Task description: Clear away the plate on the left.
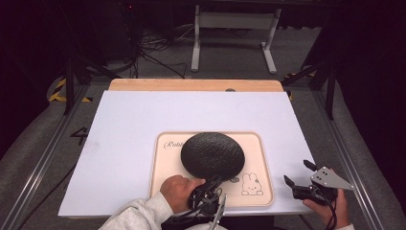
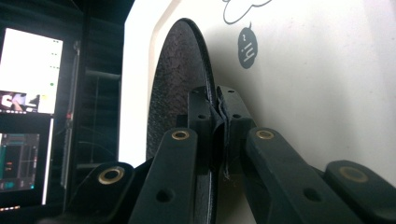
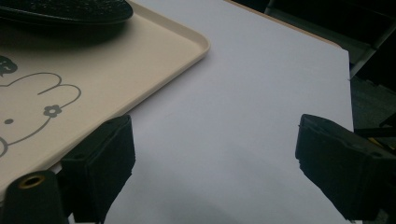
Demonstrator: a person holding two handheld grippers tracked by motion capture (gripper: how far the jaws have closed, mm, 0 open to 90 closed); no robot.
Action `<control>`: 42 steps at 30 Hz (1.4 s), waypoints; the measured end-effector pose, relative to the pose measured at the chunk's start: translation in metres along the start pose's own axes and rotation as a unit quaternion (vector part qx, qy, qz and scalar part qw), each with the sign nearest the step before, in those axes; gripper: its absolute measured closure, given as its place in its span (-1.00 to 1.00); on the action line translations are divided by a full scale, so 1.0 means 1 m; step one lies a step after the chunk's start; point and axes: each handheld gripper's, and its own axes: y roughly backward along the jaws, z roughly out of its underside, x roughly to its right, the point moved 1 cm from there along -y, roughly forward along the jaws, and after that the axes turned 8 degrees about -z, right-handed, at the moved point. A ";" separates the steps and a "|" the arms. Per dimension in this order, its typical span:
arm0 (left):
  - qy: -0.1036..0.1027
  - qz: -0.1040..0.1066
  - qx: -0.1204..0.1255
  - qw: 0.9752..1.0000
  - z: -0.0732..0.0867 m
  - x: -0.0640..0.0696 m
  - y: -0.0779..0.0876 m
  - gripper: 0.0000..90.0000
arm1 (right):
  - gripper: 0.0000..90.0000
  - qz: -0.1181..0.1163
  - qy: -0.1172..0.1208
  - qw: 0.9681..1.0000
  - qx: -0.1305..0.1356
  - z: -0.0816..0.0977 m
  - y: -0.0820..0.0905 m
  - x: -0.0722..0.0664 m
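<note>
A round black textured mat (image 1: 212, 153) lies on a cream tray (image 1: 258, 143) printed with a rabbit drawing. My left gripper (image 1: 214, 182) is shut on the mat's near edge. In the left gripper view the mat (image 2: 175, 88) stands edge-on and its rim is pinched between the two jaws of the left gripper (image 2: 221, 114). My right gripper (image 1: 299, 173) is held open to the right of the tray, near the table's front right corner. In the right gripper view the right gripper (image 3: 215, 158) has its jaws wide apart over bare white surface, with the tray's corner (image 3: 187, 44) and the mat (image 3: 70, 11) at upper left.
The tray rests on a white sheet (image 1: 143, 120) that covers a wooden table (image 1: 191, 85). Metal rails and grey floor flank the table. A metal stand (image 1: 234, 28) and cables sit beyond the far edge. Lit screens (image 2: 28, 112) appear in the left gripper view.
</note>
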 end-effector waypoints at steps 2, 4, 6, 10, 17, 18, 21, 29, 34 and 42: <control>0.002 0.004 -0.002 1.000 0.001 0.000 0.000 0.92 | -0.72 -0.001 0.000 1.000 0.001 0.000 0.000 0.000; 0.007 0.006 0.002 1.000 0.003 0.000 0.000 0.92 | -0.72 -0.001 0.000 1.000 0.001 0.000 0.000 0.000; 0.011 0.011 -0.001 1.000 0.005 0.000 0.001 0.91 | -0.72 -0.001 0.000 1.000 0.000 0.000 0.000 0.000; 0.027 0.033 0.002 0.999 0.009 0.002 -0.001 0.83 | -0.72 -0.002 0.000 1.000 -0.002 0.000 -0.001 0.000; 0.039 0.061 -0.002 0.997 0.015 0.003 -0.002 0.75 | -0.72 -0.002 -0.001 1.000 -0.001 0.001 0.000 0.000; 0.039 0.061 -0.002 0.997 0.015 0.003 -0.002 0.74 | -0.72 -0.002 -0.001 1.000 -0.001 0.001 0.000 0.001; 0.051 0.076 -0.007 0.996 0.020 0.001 -0.001 0.72 | -0.72 -0.002 -0.001 1.000 -0.001 0.001 0.000 0.001; 0.071 0.097 -0.021 0.992 0.028 0.004 0.000 0.60 | -0.72 0.000 -0.001 1.000 -0.001 0.001 0.000 0.001; 0.095 0.103 -0.018 0.990 0.033 -0.001 0.000 0.40 | -0.72 -0.001 -0.002 1.000 -0.002 0.002 0.000 0.001; 0.137 0.120 -0.014 0.983 0.040 -0.007 0.000 0.19 | -0.72 0.007 -0.011 1.000 0.000 0.004 0.001 0.003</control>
